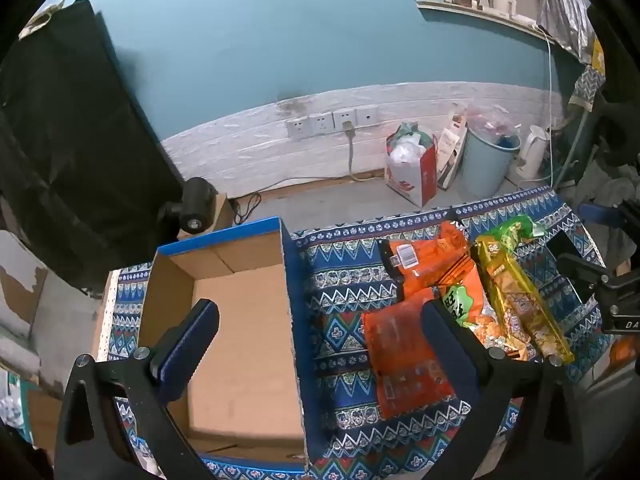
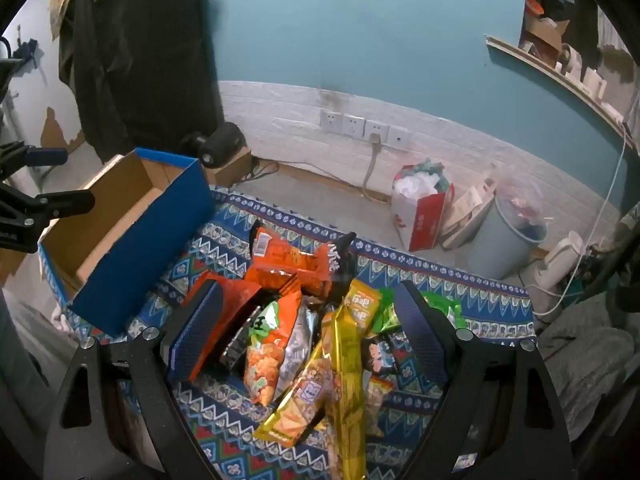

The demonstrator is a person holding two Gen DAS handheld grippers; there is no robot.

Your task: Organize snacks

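Note:
A pile of snack packets lies on a patterned blue cloth (image 1: 340, 280): orange packets (image 1: 408, 360) (image 2: 288, 260), a gold packet (image 1: 520, 304) (image 2: 348, 364), a green-and-orange bag (image 2: 268, 344) and green packets (image 2: 440, 304). An empty cardboard box with blue sides (image 1: 240, 320) (image 2: 132, 240) stands left of the pile. My left gripper (image 1: 320, 340) hangs open above the box's right wall, one finger over the box floor, the other over the orange packet. My right gripper (image 2: 312, 336) is open above the pile, holding nothing.
Beyond the cloth's far edge lie the floor, a red-and-white bag (image 1: 412, 168), a pale blue bin (image 1: 488, 160) and a white kettle (image 1: 532, 152). A black camera mount (image 1: 192, 208) stands behind the box. Dark fabric (image 1: 60, 140) hangs at left. Wall sockets (image 1: 332, 124) carry a plugged cable.

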